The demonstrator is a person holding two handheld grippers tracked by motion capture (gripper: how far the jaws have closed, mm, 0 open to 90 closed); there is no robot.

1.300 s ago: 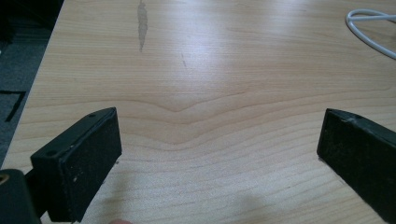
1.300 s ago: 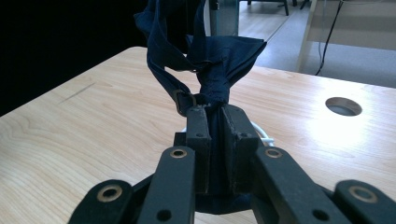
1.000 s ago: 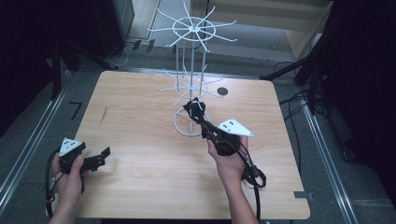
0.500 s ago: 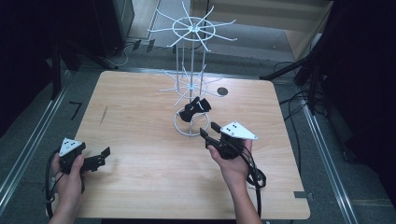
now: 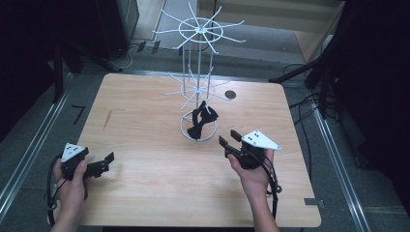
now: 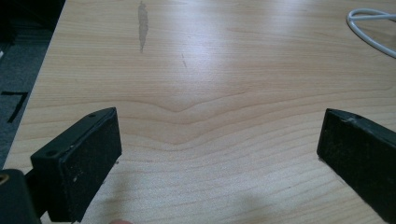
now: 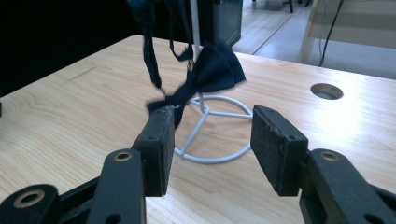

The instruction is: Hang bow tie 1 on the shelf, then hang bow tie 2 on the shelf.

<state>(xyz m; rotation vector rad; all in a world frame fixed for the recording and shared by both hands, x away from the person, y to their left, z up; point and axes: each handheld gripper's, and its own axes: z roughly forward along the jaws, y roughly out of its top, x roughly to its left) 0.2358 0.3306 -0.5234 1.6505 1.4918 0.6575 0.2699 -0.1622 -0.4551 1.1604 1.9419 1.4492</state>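
Note:
A white wire display stand [image 5: 197, 72] rises from a ring base [image 5: 183, 126] at the middle of the wooden table [image 5: 145, 106]. A dark blue bow tie [image 5: 200, 119] hangs from one of its lower arms, its strap looped above [image 7: 154, 51] and its bow [image 7: 215, 67] dangling over the ring base [image 7: 219, 135]. My right gripper [image 5: 228, 138] sits just right of the base, open, nothing between its pads [image 7: 280, 149]. My left gripper [image 5: 105, 163] rests near the front left corner, open wide over bare wood, its pads [image 6: 91, 161] apart.
A round cable hole [image 5: 230, 94] lies behind and right of the stand. A dark streak [image 5: 107, 119] marks the wood at the left. Black stands and cables [image 5: 309, 101] surround the table on the floor.
My right gripper let go of the bow tie and drew back toward the front right. The bow tie now hangs free on the stand. The left gripper has stayed put.

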